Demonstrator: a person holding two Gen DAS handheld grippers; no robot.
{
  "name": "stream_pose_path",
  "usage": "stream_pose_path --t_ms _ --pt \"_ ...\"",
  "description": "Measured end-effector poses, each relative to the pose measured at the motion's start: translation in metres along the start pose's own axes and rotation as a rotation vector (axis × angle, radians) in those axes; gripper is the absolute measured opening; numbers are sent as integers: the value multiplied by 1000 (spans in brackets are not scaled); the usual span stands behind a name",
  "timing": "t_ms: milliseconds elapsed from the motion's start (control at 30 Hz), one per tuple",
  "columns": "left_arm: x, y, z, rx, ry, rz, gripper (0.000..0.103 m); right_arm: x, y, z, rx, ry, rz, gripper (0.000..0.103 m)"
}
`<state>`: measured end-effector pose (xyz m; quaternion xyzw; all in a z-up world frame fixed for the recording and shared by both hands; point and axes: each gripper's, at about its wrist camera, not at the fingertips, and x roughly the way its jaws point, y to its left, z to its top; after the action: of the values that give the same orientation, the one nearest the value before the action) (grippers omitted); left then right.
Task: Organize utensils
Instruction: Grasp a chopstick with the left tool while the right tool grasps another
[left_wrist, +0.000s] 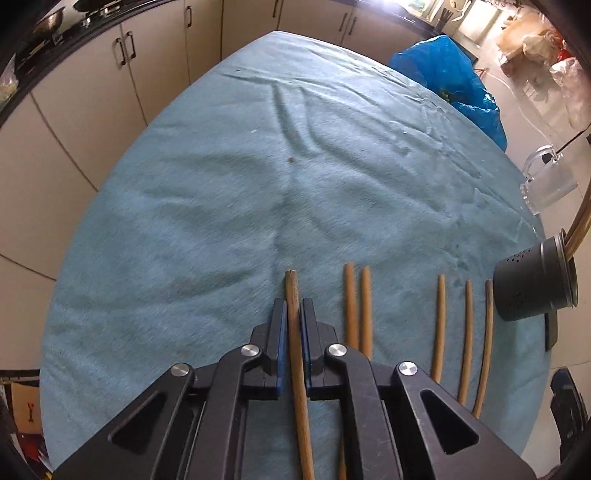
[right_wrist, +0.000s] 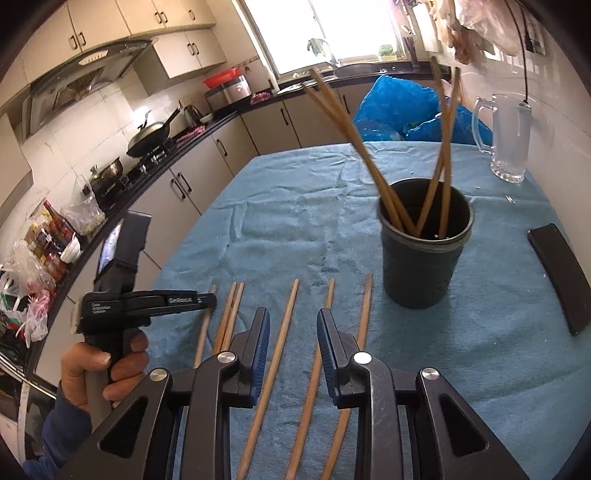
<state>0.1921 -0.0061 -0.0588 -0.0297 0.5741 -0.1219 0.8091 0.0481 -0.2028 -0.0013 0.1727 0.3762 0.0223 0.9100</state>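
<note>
Straddling 1 chopstick (left_wrist: 295, 332) at lower center of the left wrist view, the left gripper (left_wrist: 294, 314) has its blue-padded jaws narrowed to either side of the stick; whether the pads actually press on it cannot be told. This stick lies on the teal tablecloth (left_wrist: 221, 184) and runs down under the gripper body. Just right of it lies a pair of chopsticks (left_wrist: 357, 306) side by side, and further right 3 single chopsticks (left_wrist: 466, 332) lie spaced apart. At the right edge a dark holder (left_wrist: 532, 284) stands on the cloth, with a clear glass mug (left_wrist: 546, 181) above it in the frame and a blue plastic bag (left_wrist: 450, 81) at upper right.

Moving to the right wrist view, the right gripper (right_wrist: 293, 325) sits at lower center with its jaws wide apart and nothing between the pads; it hangs above the row of loose chopsticks (right_wrist: 284, 332) on the cloth. The dark holder (right_wrist: 424, 251) stands right of center with several chopsticks (right_wrist: 369, 162) leaning inside it. A glass mug (right_wrist: 509, 140) stands at upper right, and a flat black object (right_wrist: 561, 277) lies at the right edge. At lower left, a hand (right_wrist: 96, 373) grips the left gripper's handle (right_wrist: 107, 332), whose jaws reach the leftmost stick.
</note>
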Motion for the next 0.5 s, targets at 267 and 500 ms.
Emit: stream_pose_path --t_ms 267,500 --pt "-4 14 -4 -27 5 -34 8 59 24 8 -41 173 -16 29" --pt "-2 12 -3 -13 0 -35 8 120 22 33 -3 290 -93 29"
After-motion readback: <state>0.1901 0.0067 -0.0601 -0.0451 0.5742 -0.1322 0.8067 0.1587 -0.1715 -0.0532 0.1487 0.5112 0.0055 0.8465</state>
